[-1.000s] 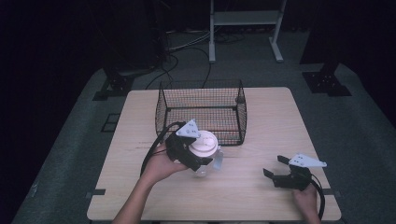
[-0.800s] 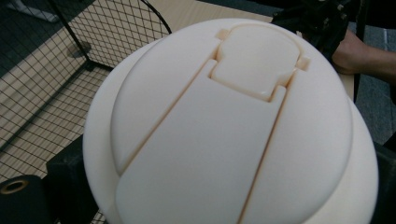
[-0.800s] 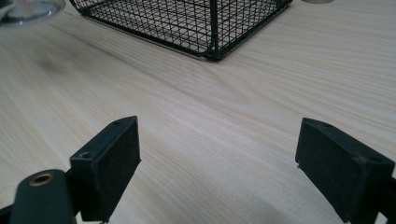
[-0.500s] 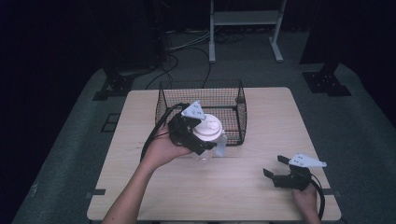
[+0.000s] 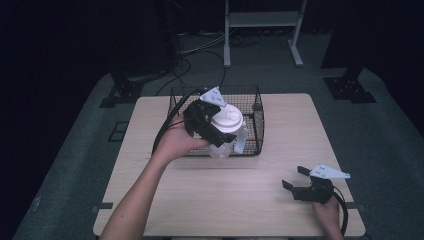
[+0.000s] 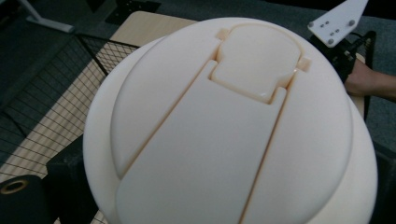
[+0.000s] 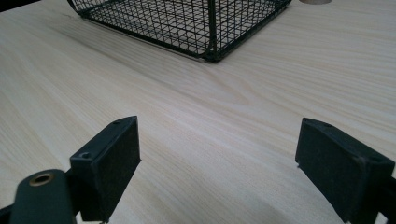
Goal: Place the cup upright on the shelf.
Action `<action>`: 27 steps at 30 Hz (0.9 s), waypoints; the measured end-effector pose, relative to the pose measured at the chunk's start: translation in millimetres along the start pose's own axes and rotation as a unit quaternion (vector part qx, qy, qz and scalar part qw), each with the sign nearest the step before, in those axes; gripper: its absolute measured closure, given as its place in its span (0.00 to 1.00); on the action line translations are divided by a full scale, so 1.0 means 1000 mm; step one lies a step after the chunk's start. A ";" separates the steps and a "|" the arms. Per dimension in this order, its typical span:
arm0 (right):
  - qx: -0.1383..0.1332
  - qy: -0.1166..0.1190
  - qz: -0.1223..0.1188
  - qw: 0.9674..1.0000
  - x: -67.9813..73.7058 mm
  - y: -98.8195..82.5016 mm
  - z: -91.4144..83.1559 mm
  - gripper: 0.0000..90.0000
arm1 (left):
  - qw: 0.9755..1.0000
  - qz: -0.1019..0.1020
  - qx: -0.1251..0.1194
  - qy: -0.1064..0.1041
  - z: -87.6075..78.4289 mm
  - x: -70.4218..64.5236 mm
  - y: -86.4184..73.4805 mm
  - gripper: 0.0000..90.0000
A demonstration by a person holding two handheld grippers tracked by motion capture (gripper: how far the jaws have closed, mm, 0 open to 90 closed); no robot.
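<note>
Clear jar with white lid over wire basket's near edge | left claw clamped on it | right claw jaws apart, near-right on desk

There is one wooden table; on it sits one black wire basket, toward twelve o'clock; there is one clear jar with one white lid, at the basket's six o'clock edge. There are two grippers; the left gripper is at the jar, the right gripper is at about five o'clock on the table. Each gripper has one grey plate on top, so two plates; there are two hands, one per gripper. One white metal stand is on the floor at twelve o'clock.
</note>
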State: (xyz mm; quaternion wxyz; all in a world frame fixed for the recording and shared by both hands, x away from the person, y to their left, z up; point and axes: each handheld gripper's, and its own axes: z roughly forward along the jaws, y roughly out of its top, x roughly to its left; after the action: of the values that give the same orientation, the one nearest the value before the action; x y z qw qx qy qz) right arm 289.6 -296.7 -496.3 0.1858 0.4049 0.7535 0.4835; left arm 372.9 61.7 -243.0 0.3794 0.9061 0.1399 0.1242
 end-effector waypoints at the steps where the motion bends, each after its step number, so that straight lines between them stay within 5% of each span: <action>1: -0.001 0.000 0.001 1.000 0.000 0.000 0.000 0.14 | 1.000 0.000 0.001 0.002 0.000 0.002 0.003 0.06; 10: -0.002 0.000 0.002 1.000 -0.001 0.000 0.000 0.14 | 1.000 -0.012 0.004 0.011 -0.001 0.023 0.025 0.06; 17: -0.003 -0.001 0.004 1.000 -0.001 0.000 0.000 0.14 | 0.999 -0.015 0.028 0.027 0.002 0.040 0.040 0.05; 27: -0.005 0.002 0.009 1.000 -0.001 0.000 -0.001 0.14 | 0.998 -0.046 0.038 0.035 0.020 0.066 0.041 0.05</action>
State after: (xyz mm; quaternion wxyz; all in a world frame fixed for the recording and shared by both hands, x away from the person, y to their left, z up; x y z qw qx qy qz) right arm 289.9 -298.4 -495.9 0.1819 0.4099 0.7478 0.4896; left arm 447.9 44.3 -219.3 0.3446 0.9077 0.1991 0.1328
